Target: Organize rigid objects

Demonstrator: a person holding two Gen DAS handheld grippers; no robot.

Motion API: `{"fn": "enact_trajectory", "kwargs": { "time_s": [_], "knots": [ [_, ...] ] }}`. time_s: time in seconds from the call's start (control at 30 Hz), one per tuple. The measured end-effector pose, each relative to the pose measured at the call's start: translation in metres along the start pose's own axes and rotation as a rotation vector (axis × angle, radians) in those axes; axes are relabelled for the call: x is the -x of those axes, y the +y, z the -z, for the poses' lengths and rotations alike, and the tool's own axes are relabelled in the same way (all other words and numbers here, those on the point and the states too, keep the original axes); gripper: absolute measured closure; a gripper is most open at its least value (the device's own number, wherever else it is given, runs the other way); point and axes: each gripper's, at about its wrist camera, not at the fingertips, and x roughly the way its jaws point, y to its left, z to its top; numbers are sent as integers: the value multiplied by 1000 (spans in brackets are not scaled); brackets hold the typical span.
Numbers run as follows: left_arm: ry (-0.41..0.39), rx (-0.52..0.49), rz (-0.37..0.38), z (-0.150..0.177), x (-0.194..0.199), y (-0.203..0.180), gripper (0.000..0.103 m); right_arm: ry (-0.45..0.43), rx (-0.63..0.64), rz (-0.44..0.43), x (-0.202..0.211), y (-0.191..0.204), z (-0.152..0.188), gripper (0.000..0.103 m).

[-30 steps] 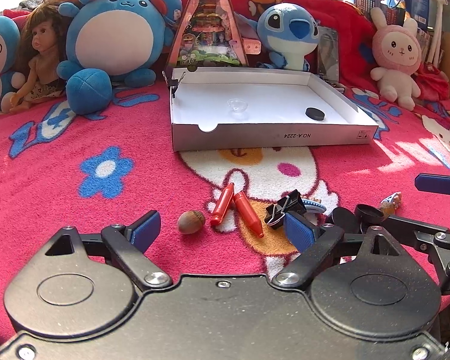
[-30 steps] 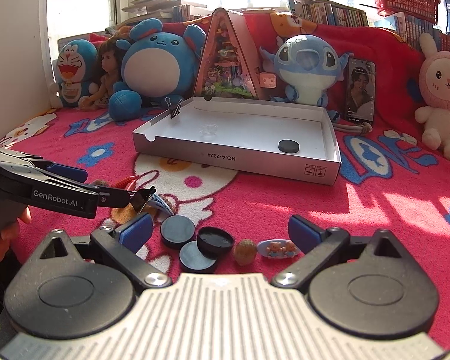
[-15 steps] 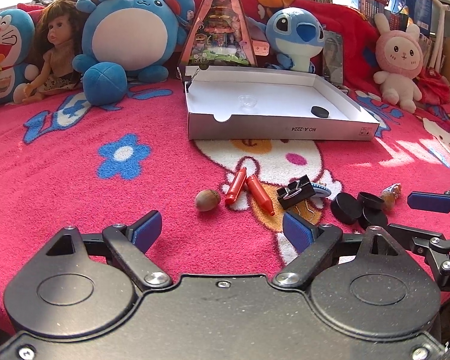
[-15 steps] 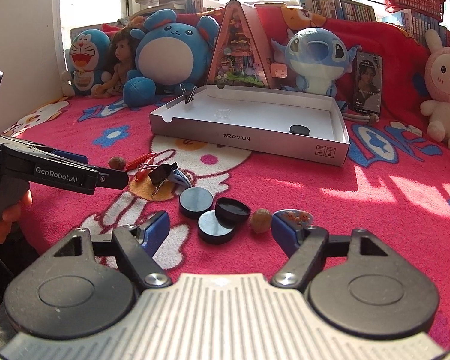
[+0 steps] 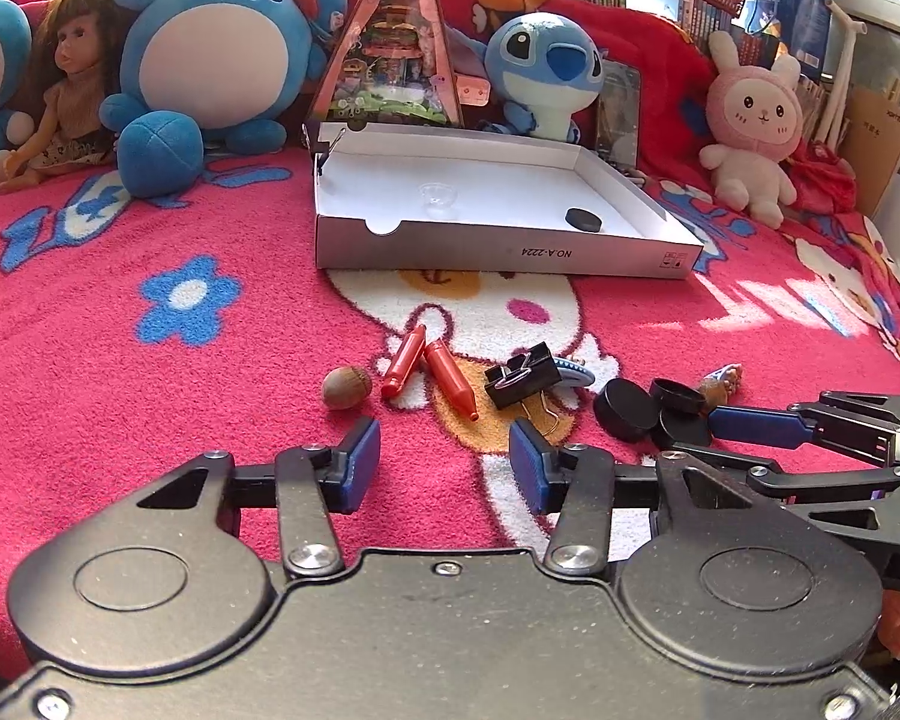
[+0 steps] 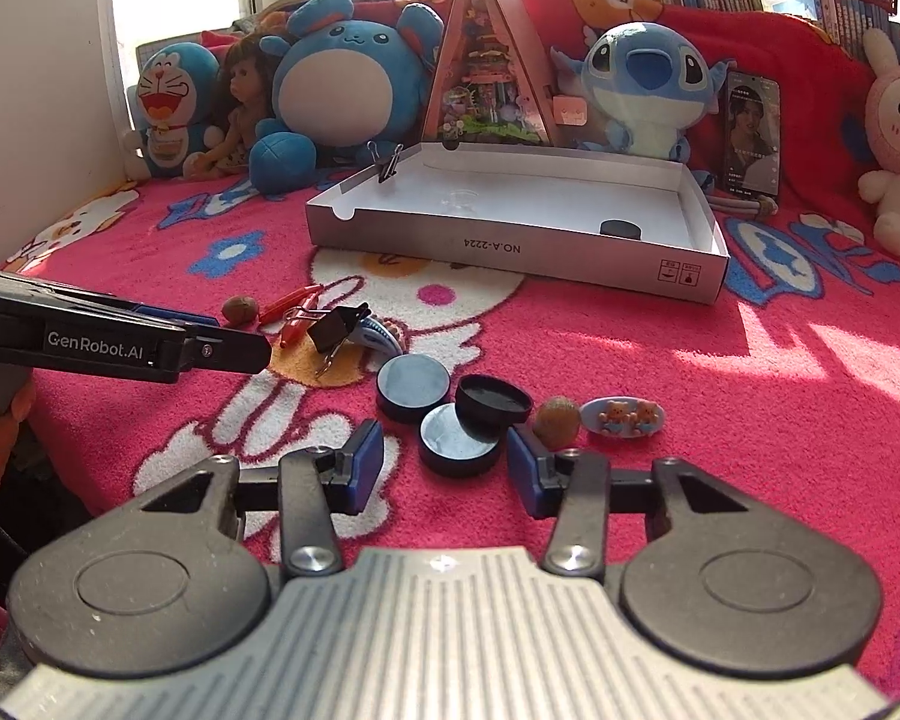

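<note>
Clear cup [image 5: 438, 197] in box [image 5: 510, 252], barely visible

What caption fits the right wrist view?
Open right gripper, jaws just narrowed, near black caps on a pink blanket; white box behind.

blanket [image 5: 78, 372]: pink-red, blue flowers, white cartoon figure | box [image 5: 510, 252]: white inside, grey wall | two crayons [image 5: 426, 360]: red | binder clip [image 5: 522, 375]: black | three caps [image 6: 444, 414]: black | acorn [image 5: 346, 387]: brown | gripper pads [image 6: 363, 468]: blue
</note>
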Motion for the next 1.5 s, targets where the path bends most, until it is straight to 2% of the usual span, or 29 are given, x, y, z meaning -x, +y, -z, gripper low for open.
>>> {"fn": "enact_trajectory", "kwargs": {
  "time_s": [0.13, 0.2, 0.23, 0.27, 0.37, 0.6, 0.63, 0.67, 0.77, 1.1, 1.3, 1.5],
  "knots": [
    [-12, 12, -2, -4, -5, 0, 60, 3, -6, 12, -4, -1, -1, 55],
    [-21, 29, -7, -9, -9, 1, 69, 4, -9, 20, -5, -1, -1, 57],
    [-20, 38, -4, -11, -11, 1, 81, 4, -10, 25, -5, -1, -1, 60],
    [-18, 45, 5, -13, -13, 1, 88, 4, -12, 31, -6, -1, -1, 62],
    [-23, 36, 25, -17, -19, -2, 88, 7, -14, 33, -5, -2, 0, 63],
    [-16, 32, 5, -20, -36, -3, 87, 12, -13, 31, -6, -2, 1, 63],
    [-11, 28, 4, -19, -36, -3, 89, 12, -13, 31, -7, -3, 2, 63],
    [-5, 21, 5, -18, -35, -2, 93, 13, -13, 31, -7, -2, 2, 63],
    [11, -5, 24, -13, -29, -2, 93, 9, -10, 29, -8, -2, 2, 67],
    [51, -101, 39, 5, -2, 4, 92, 10, -6, 17, -1, -2, 4, 67],
    [49, -81, 16, 9, 5, 16, 84, 11, -3, 22, 2, -2, 6, 67],
    [36, -95, -52, 7, 4, 22, 81, 9, -11, 29, 2, -4, 6, 66]
  ]
}}
